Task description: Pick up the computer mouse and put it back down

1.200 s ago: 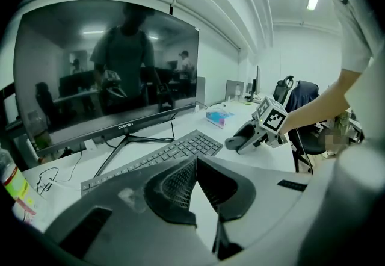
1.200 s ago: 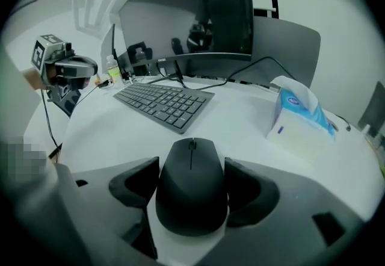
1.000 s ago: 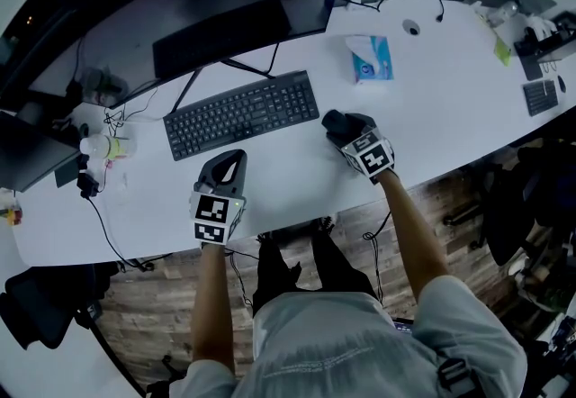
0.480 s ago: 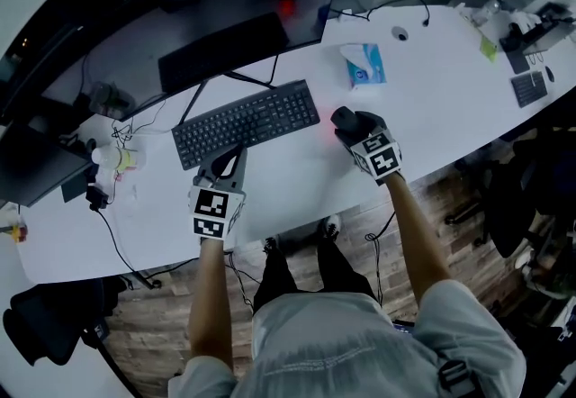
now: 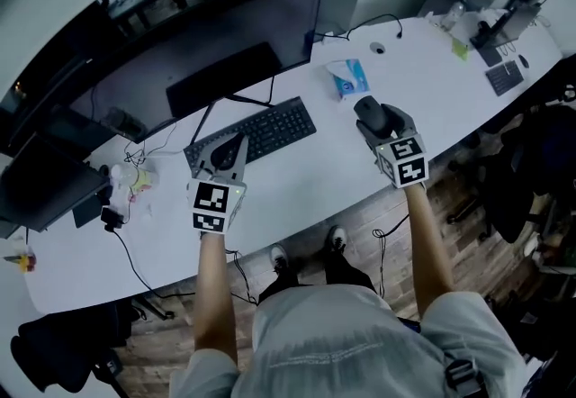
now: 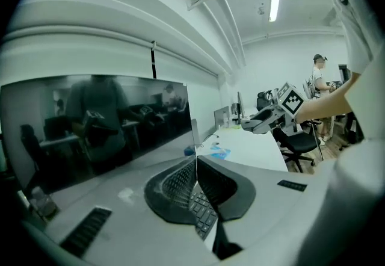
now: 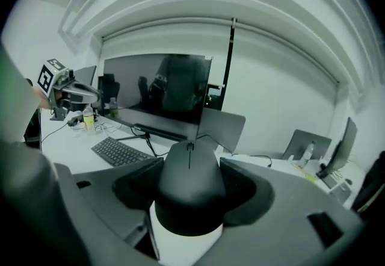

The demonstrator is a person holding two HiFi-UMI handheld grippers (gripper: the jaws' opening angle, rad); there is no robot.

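Observation:
The black computer mouse [image 7: 190, 183] sits between the jaws of my right gripper [image 7: 190, 198], which is shut on it and holds it in the air above the white desk [image 5: 297, 180]. In the head view the mouse [image 5: 368, 108] and right gripper [image 5: 374, 120] hang to the right of the black keyboard [image 5: 252, 131]. My left gripper [image 5: 232, 147] hovers over the keyboard's near left edge. Its jaws meet with nothing between them in the left gripper view [image 6: 195, 165].
A large dark monitor [image 5: 207, 45] stands behind the keyboard, with a laptop [image 5: 335, 11] to its right. A blue tissue pack [image 5: 346, 76] lies behind the mouse. A bottle [image 5: 137, 178] and cables sit at the desk's left. More items crowd the far right end.
My right gripper has risen from the desk with the mouse in it and moved right. The left gripper has also lifted and shifted towards the keyboard.

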